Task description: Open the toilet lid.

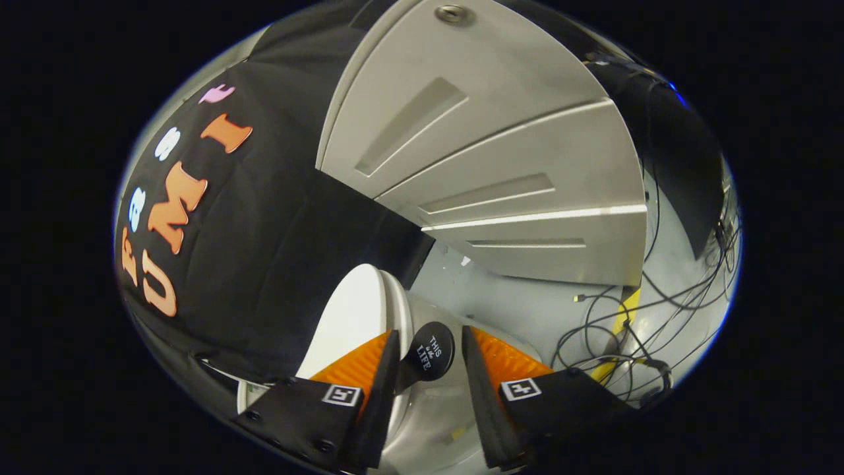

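Your gripper (430,369) is standing with its fingers spread apart, pressing on nothing. A round black knob (430,351) is sitting in the gap between them, close to the finger on the lid's side but with visible space on the other side; whether it is touching either pad, you cannot tell. The toilet lid (353,320) is standing raised, its white face running along the outside of that same finger and its rounded edge curving just ahead of the fingertip. Beyond the fingers, the pale rim of the toilet bowl (448,316) is sloping away. Past the bowl, a grey panelled wall (501,178) is closing the far side, with a strip of pale floor (527,303) lying open between bowl and wall. Black and yellow cables (620,330) are trailing loosely over the floor beside the other finger, near it. The black cloth wall (264,251) is hanging close behind the lid.
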